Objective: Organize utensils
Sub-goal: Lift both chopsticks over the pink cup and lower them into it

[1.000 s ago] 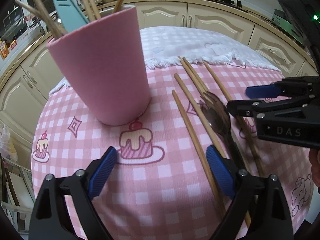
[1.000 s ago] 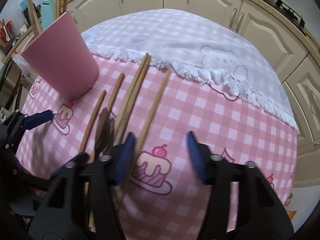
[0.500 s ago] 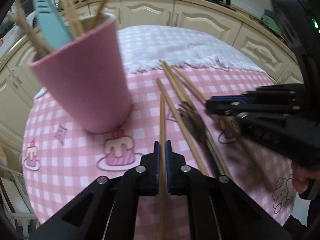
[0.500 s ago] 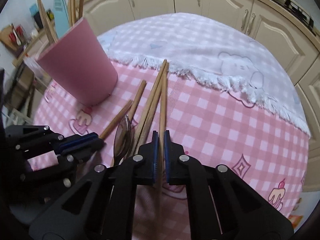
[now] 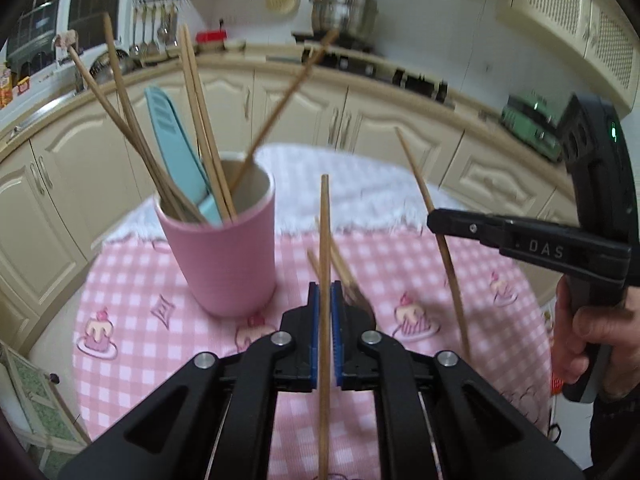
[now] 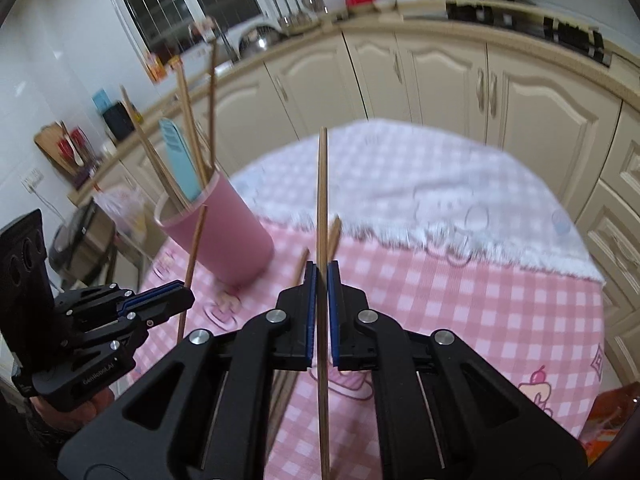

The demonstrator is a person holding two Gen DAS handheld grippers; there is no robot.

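Note:
A pink cup (image 5: 224,256) stands on the pink checked tablecloth and holds several wooden chopsticks and a light-blue utensil (image 5: 176,152). My left gripper (image 5: 325,300) is shut on a wooden chopstick (image 5: 325,224), lifted above the table to the right of the cup. My right gripper (image 6: 321,280) is shut on another chopstick (image 6: 322,192), also lifted. The cup also shows in the right wrist view (image 6: 224,240). A few chopsticks (image 5: 340,268) and a dark spoon (image 5: 358,300) lie on the cloth behind my left gripper.
The round table (image 6: 520,320) has a white fringed cloth (image 6: 420,184) on its far half. Cream kitchen cabinets (image 5: 360,120) curve around behind. The other hand-held gripper shows at the right of the left wrist view (image 5: 520,240).
Both grippers have closed, each on a chopstick, and lifted them off the cloth. Both views now sit higher and tilt up toward the cup and cabinets.

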